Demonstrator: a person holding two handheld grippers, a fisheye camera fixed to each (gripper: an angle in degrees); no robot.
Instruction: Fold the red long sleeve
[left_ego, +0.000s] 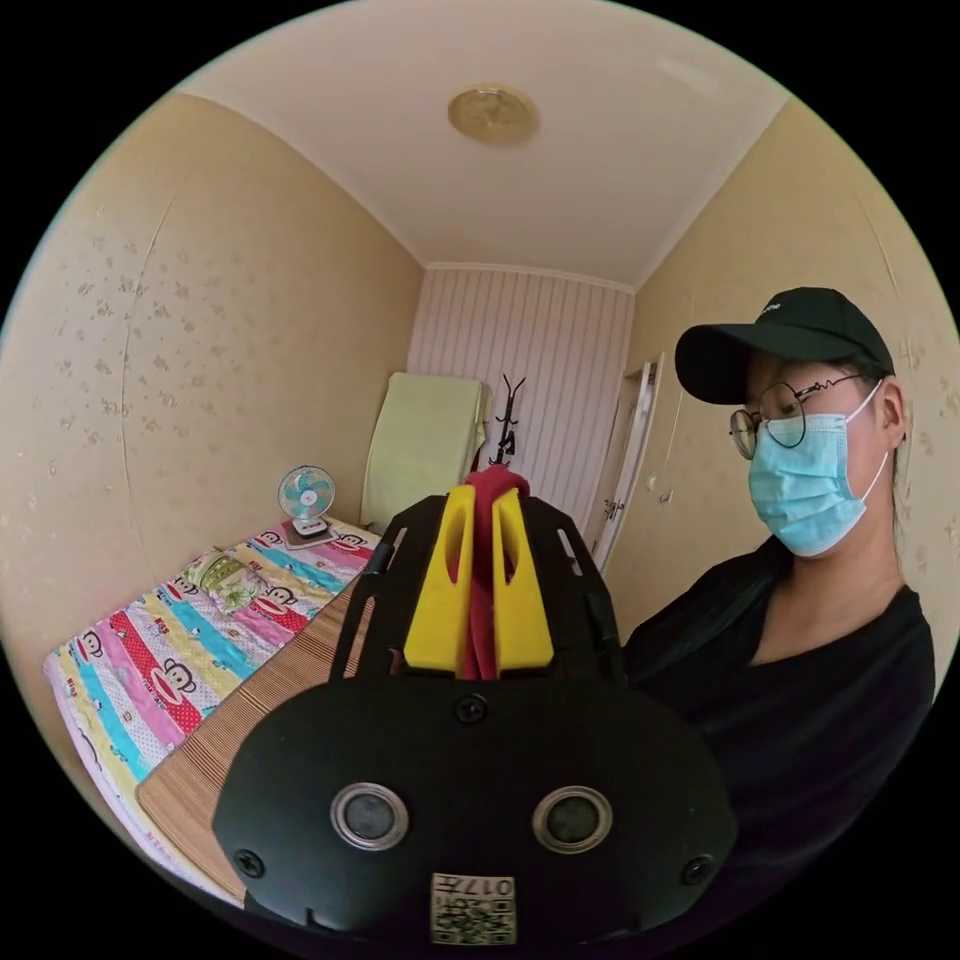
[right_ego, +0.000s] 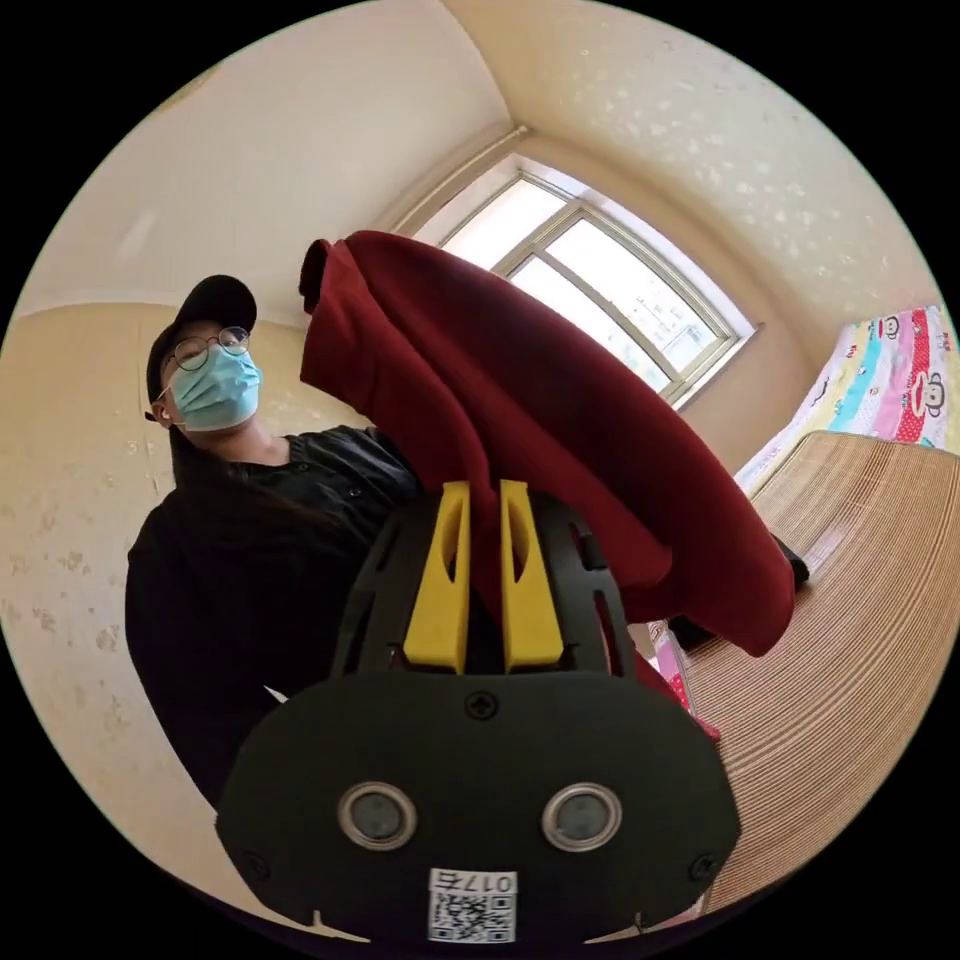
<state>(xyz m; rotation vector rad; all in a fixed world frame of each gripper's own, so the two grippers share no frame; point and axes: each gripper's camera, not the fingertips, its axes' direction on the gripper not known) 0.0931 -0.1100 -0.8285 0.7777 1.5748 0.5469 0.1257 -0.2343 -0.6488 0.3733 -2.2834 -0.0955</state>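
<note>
Left gripper view: jaws clenched on a raised bunch of red long sleeve; right gripper view: jaws pinch the garment, draped above the mat; spreading both grips apart before lowering would likely flatten it.

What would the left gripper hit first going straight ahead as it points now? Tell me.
Apart from the red long sleeve clamped in the left gripper, the first thing in line looks like the dark coat stand by the striped far wall. Depth is unclear, and it seems well off.
</note>
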